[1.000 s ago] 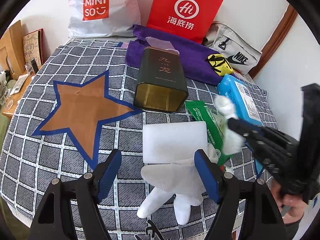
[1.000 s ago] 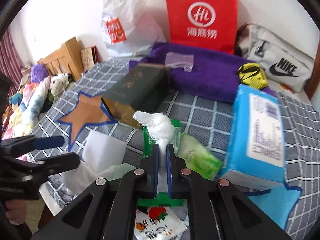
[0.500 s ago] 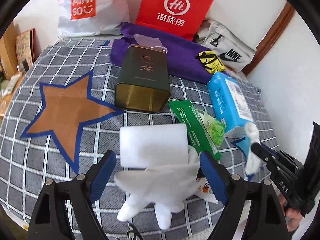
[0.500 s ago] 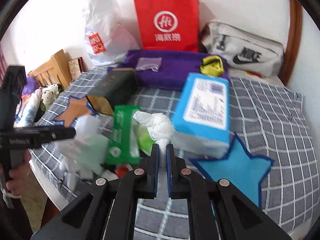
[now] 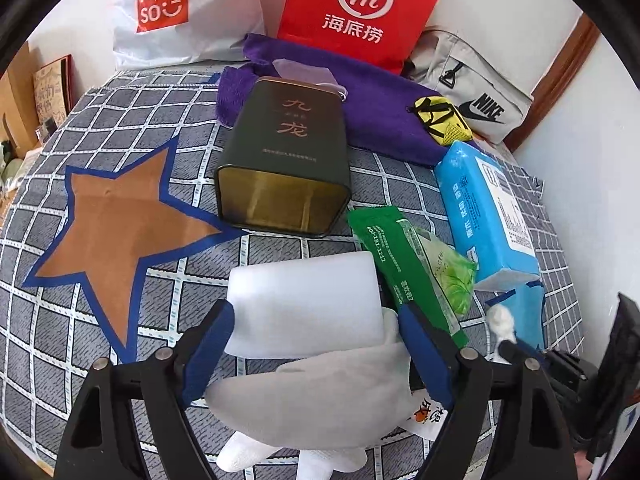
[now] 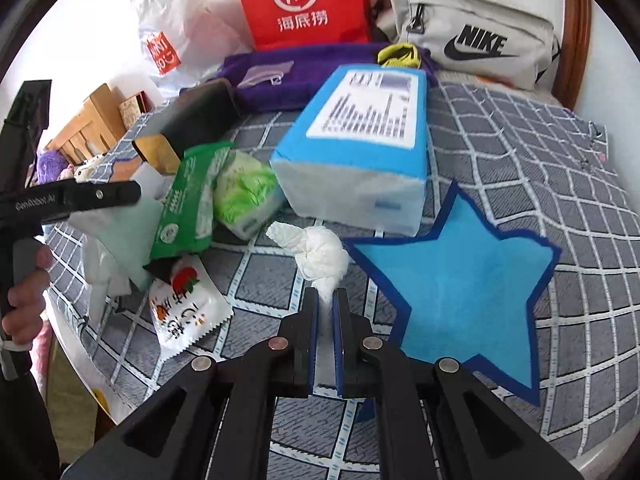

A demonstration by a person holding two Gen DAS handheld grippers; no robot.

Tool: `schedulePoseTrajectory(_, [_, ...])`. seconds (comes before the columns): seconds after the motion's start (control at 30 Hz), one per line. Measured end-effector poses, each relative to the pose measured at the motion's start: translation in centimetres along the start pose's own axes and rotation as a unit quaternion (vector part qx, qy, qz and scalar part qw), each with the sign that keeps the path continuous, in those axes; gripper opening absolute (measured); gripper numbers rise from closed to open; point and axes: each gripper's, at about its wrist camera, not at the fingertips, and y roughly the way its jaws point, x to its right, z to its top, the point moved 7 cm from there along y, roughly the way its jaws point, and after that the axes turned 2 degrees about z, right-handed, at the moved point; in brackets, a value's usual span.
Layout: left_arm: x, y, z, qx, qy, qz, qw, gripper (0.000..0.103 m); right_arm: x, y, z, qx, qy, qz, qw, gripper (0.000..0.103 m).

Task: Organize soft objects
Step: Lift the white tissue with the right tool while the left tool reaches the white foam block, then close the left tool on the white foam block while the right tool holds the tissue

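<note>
Pinching a knotted white tissue wad (image 6: 320, 254) in my right tongs (image 6: 326, 300), above the checked bed cover (image 6: 500, 152) beside the blue felt star (image 6: 460, 280); left tongs (image 5: 316, 332) (closing, still wide) straddle a white foam block (image 5: 304, 308).

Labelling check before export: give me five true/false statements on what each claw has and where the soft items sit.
1. The right claw is shut on a crumpled white tissue. True.
2. The dark tin stands upright. False: it lies on its side, open end toward the camera.
3. The white foam block sits between the left claw's fingers. True; its jaws are closing.
4. The blue tissue pack rests on the brown star. False: it lies beside the blue star.
5. The purple towel lies behind the tin. True.
</note>
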Motion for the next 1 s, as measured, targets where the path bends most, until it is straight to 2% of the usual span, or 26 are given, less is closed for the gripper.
schedulePoseTrajectory(0.2, [-0.3,-1.2,0.3,0.001,-0.012,-0.035,0.9993,0.064,0.1,0.1,0.2,-0.001,0.005,0.006,1.0,0.007])
schedulePoseTrajectory(0.3, [-0.4,-1.2,0.3,-0.004,-0.017,-0.041,0.999,0.064,0.0,-0.1,0.4,-0.001,0.002,0.004,1.0,0.007])
schedulePoseTrajectory(0.33, [-0.5,-1.0,0.2,-0.007,-0.014,-0.041,0.999,0.065,-0.1,-0.1,0.4,-0.002,0.001,0.005,1.0,0.007])
schedulePoseTrajectory(0.37, [-0.5,-0.9,0.2,-0.009,-0.011,-0.039,0.9992,0.073,-0.1,0.0,0.3,-0.003,0.001,0.004,1.0,0.007])
schedulePoseTrajectory(0.4, [-0.6,-0.5,0.0,-0.011,-0.006,-0.026,0.9996,0.085,-0.2,0.0,0.2,-0.004,0.0,0.004,1.0,0.007])
schedulePoseTrajectory(0.47, [-1.1,0.1,-0.2,-0.01,-0.004,-0.008,0.9999,0.095,-0.2,0.2,0.2,-0.007,0.0,0.004,1.0,0.007])
schedulePoseTrajectory(0.57, [-1.6,1.0,-0.2,-0.012,-0.022,-0.02,0.9995,0.099,-0.3,0.4,0.2,-0.01,-0.001,0.003,1.0,0.007])
schedulePoseTrajectory(0.73, [-1.2,2.5,-0.1,-0.026,-0.027,-0.036,0.9987,0.096,-0.1,0.5,0.5,-0.011,0.001,0.007,1.0,0.007])
schedulePoseTrajectory(0.77, [-1.0,2.4,0.0,-0.021,-0.025,-0.039,0.9987,0.088,-0.1,0.5,0.5,-0.013,0.001,0.008,1.0,0.007])
schedulePoseTrajectory(0.8, [-0.7,2.0,0.1,-0.019,-0.027,-0.052,0.9981,0.084,-0.1,0.4,0.6,-0.013,0.002,0.009,1.0,0.007])
schedulePoseTrajectory(1.0, [-1.4,-0.9,2.0,0.014,-0.036,-0.049,0.9981,0.084,-0.4,-0.7,1.2,-0.004,-0.005,0.018,1.0,0.007])
